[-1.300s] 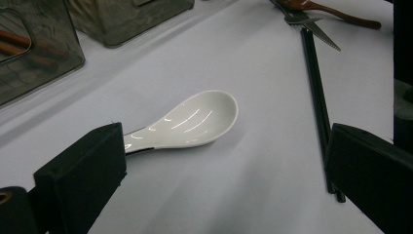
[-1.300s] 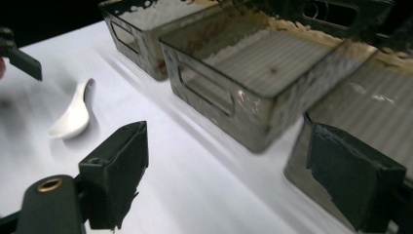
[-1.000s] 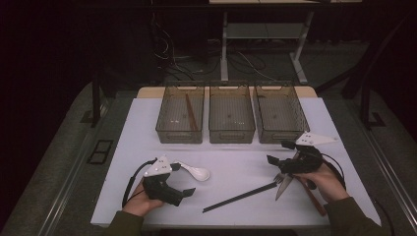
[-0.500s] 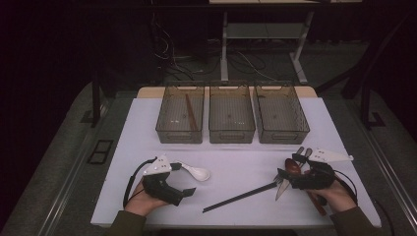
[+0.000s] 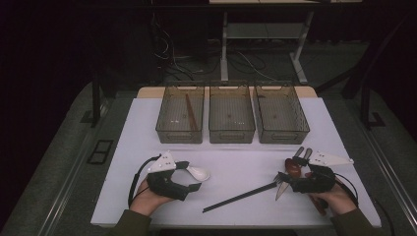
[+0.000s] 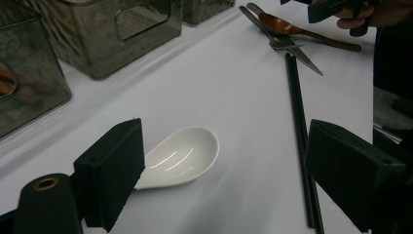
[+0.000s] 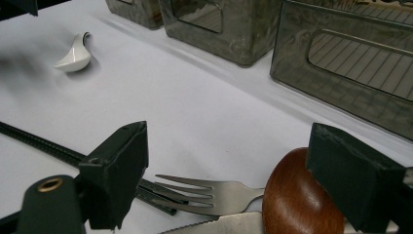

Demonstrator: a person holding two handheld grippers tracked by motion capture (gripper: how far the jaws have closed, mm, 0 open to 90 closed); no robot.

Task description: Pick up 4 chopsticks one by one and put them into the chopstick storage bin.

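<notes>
The right gripper (image 7: 229, 180), jaws apart, straddles a crowded heap: wooden spoon (image 7: 299, 195) against its right jaw, fork (image 7: 209, 194) and knife (image 7: 219, 226) between, so closing could pinch two at once. The left gripper (image 6: 221, 178) has just been closing, jaws apart, white spoon (image 6: 180, 156) beside its left jaw; the slick bowl may skid.

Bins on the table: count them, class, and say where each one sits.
3. The left bin, middle bin and right bin stand side by side along the table's far edge.
</notes>
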